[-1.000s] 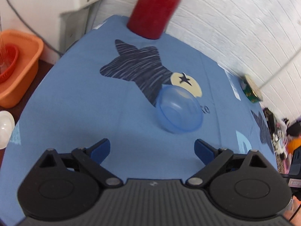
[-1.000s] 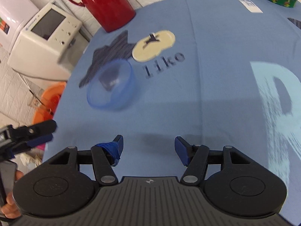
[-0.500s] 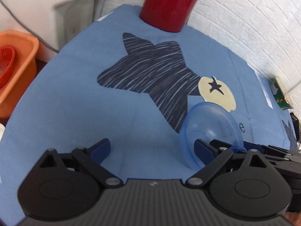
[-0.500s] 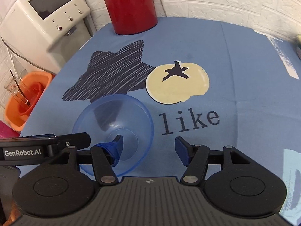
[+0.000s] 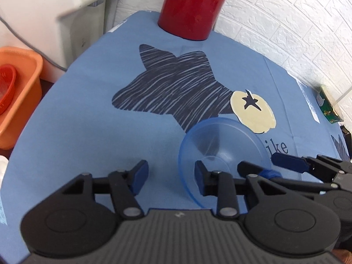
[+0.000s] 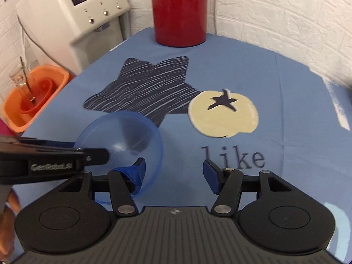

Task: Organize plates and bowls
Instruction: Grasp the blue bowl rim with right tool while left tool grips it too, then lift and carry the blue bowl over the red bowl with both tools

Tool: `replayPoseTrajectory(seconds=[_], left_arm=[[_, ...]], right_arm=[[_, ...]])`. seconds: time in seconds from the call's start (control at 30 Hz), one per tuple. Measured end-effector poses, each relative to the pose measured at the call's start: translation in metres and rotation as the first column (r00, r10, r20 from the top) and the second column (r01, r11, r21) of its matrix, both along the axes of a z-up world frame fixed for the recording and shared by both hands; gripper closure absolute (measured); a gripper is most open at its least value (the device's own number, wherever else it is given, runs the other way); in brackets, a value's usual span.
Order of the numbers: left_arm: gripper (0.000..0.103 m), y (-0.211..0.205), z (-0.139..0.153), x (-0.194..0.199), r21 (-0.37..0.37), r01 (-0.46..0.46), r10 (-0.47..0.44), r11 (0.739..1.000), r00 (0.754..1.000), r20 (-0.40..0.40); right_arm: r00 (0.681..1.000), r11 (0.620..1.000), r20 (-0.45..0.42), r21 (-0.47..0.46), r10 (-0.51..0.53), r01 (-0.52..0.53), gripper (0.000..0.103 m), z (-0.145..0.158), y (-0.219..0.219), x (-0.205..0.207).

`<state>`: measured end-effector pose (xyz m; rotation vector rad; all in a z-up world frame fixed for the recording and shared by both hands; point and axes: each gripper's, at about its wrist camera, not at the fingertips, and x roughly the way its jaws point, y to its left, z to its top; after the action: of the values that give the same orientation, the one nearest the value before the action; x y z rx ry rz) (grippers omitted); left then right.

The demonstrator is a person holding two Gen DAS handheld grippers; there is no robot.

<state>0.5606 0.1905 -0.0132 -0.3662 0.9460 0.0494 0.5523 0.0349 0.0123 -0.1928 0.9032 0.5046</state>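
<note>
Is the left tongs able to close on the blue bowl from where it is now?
Probably yes: the left tongs is open and already straddles the near rim of the blue bowl. The right tongs also reaches into the bowl and may crowd it.

Low, close views, shared blue bowl (image 5: pixel 222 147)

- A tall glossy red jug (image 6: pixel 179 11) stands upright at the far edge of the blue printed tablecloth (image 6: pixel 286 83), near a white brick-pattern wall (image 5: pixel 286 22)
- A cream-white appliance with a dark screen and small buttons (image 6: pixel 72 6) stands beside the table
- An orange plastic tub (image 6: pixel 33 96) beside the table holds a red basket (image 6: pixel 40 88)
- A green patterned box (image 5: pixel 329 107) lies by the wall
</note>
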Motion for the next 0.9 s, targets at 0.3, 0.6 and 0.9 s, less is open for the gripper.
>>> replayPoseTrajectory(seconds=[0.3, 0.6, 0.9], left_arm=[[0.103, 0.012, -0.001, -0.006, -0.128, 0.001, -0.003, 0.992, 1.000, -0.019], [0.103, 0.019, 0.004, -0.019, -0.214, -0.018, 0.013, 0.977, 1.000, -0.023], [0.103, 0.000, 0.032, -0.052, -0.182, 0.008, -0.008, 0.983, 1.000, 0.003]], right_arm=[[0.996, 0.990, -0.090, 0.142, 0.027, -0.014, 0.078, -0.002, 0.005, -0.006], [0.982, 0.961, -0.189, 0.264, -0.026, 0.076, 0.079, 0.000, 0.000, -0.017], [0.984, 0.955, -0.178, 0.287, -0.028, 0.079, 0.080, 0.022, -0.019, -0.051]])
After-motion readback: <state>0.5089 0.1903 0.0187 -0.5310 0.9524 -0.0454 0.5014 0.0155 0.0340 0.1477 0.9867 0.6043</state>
